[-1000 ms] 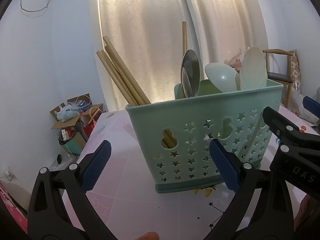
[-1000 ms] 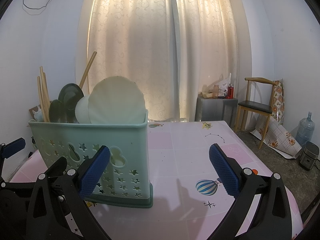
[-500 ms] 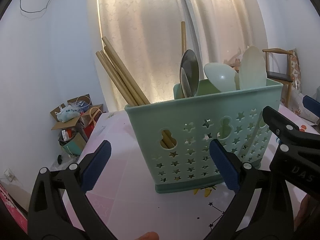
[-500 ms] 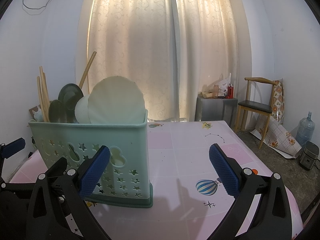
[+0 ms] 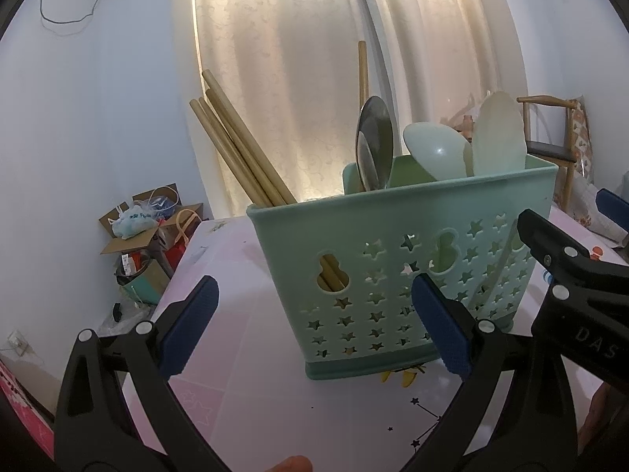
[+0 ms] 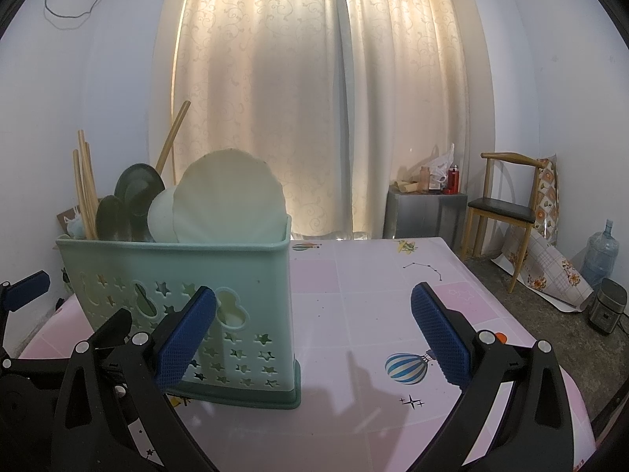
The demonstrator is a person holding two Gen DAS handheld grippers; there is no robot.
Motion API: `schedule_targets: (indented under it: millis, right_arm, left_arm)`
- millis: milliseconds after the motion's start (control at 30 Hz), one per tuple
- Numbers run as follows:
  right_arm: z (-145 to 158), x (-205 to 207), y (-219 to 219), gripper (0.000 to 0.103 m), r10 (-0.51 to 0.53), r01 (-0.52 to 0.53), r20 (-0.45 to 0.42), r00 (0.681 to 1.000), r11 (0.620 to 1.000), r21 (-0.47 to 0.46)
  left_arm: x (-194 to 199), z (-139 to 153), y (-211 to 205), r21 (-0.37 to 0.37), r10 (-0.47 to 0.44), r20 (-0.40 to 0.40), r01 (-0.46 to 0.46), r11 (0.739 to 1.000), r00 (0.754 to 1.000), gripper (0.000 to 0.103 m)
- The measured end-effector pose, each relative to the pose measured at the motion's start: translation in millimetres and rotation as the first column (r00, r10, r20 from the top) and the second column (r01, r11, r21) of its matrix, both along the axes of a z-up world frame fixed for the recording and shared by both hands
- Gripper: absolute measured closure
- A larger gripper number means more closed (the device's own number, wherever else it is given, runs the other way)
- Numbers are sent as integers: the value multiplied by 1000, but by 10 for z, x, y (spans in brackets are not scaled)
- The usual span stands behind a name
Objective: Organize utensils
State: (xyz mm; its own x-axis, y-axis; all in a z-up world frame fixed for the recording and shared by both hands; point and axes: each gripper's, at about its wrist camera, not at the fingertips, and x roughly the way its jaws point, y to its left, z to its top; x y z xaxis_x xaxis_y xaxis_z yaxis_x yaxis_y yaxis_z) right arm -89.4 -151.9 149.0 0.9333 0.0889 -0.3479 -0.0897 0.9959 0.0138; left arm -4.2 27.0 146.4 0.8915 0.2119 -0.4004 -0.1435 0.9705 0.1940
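A mint green utensil caddy (image 5: 397, 275) (image 6: 188, 295) with star cut-outs stands upright on the pink table. Wooden chopsticks (image 5: 236, 149) (image 6: 84, 185) lean out of its left compartment. Metal spoons (image 5: 373, 145) (image 6: 137, 192) and pale plastic spoons (image 5: 497, 133) (image 6: 230, 196) stand in the others. My left gripper (image 5: 314, 326) is open and empty, just in front of the caddy. My right gripper (image 6: 312, 334) is open and empty too, its left finger in front of the caddy's near wall. The right gripper's black frame (image 5: 570, 275) shows at the right of the left wrist view.
The pink tabletop (image 6: 373, 295) with printed balloons and stars extends right of the caddy. Cream curtains hang behind. A wooden chair (image 6: 507, 212), a grey cabinet (image 6: 426, 216), a water bottle (image 6: 601, 251) and a cardboard box of clutter (image 5: 145, 232) stand off the table.
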Motion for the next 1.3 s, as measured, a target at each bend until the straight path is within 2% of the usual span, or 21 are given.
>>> schedule_targets:
  millis: [1067,1300]
  right_arm:
    - [-2,-5,5,6,-4,4,-1,1000,1000,3]
    - [-5,-12,12,6,-3,3,-1,1000,1000,3]
  left_arm:
    - [-27,-3,-46,-6,-20,-32,20,1000,999,8]
    - [-59,-1,-21,-7,-19,-15,19,1000,1000,8]
